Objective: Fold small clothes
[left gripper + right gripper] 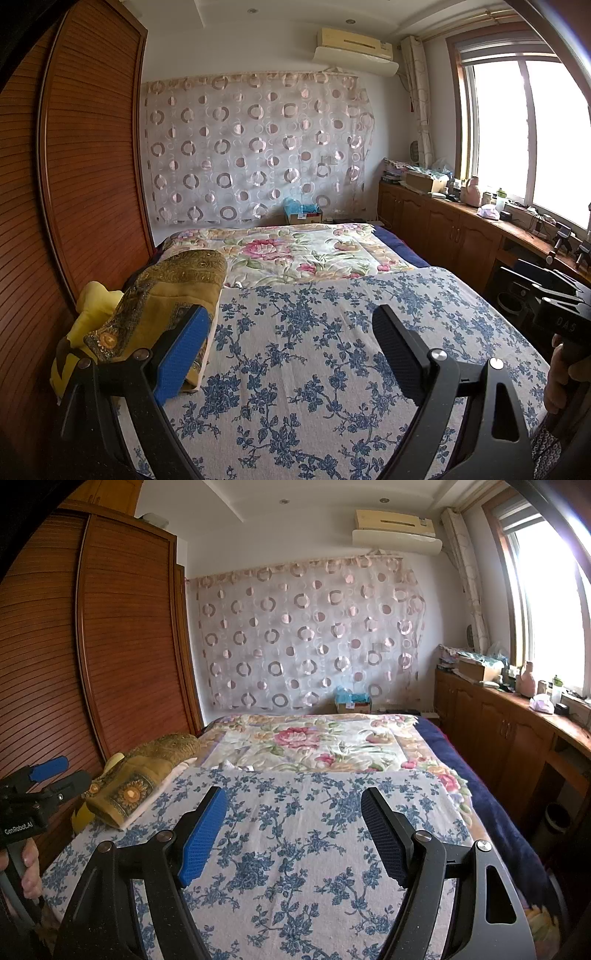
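My left gripper (291,332) is open and empty above the blue-flowered white sheet (332,350) on the bed. My right gripper (293,814) is open and empty above the same sheet (295,849). The left gripper also shows at the left edge of the right wrist view (55,771), and the right gripper's body at the right edge of the left wrist view (554,306). No small garment lies on the sheet. A folded gold patterned cloth (166,295) with a yellow cloth (92,310) under it lies at the bed's left edge, also in the right wrist view (140,782).
A rose-patterned quilt (295,251) covers the far half of the bed (314,742). A wooden slatted wardrobe (85,166) stands close on the left. A wooden cabinet with clutter (461,221) runs under the window on the right. A bin (557,819) stands by the bed.
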The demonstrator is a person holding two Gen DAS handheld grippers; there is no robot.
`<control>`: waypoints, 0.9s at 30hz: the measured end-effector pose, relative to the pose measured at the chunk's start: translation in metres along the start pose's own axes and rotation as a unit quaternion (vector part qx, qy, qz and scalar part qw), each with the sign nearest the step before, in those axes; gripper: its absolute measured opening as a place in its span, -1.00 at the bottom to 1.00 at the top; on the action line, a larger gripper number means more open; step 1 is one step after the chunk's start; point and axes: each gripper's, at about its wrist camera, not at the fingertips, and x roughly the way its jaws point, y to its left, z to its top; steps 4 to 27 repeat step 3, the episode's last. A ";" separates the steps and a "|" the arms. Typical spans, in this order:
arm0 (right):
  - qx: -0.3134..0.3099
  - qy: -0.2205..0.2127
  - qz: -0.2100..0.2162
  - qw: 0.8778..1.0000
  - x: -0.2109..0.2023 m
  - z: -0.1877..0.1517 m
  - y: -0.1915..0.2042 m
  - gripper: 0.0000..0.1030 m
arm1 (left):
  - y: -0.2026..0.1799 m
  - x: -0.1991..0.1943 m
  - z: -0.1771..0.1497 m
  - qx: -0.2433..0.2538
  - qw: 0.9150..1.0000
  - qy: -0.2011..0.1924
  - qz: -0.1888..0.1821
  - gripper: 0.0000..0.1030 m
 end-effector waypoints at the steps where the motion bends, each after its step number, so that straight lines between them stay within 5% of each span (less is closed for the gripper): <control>1: 0.000 0.000 0.000 1.000 0.000 0.000 0.000 0.49 | 0.000 0.000 0.000 0.000 1.000 0.000 0.000 0.76; 27: 0.000 0.000 0.000 1.000 0.000 0.001 0.000 0.49 | 0.000 0.000 0.000 0.000 1.000 0.000 0.000 0.76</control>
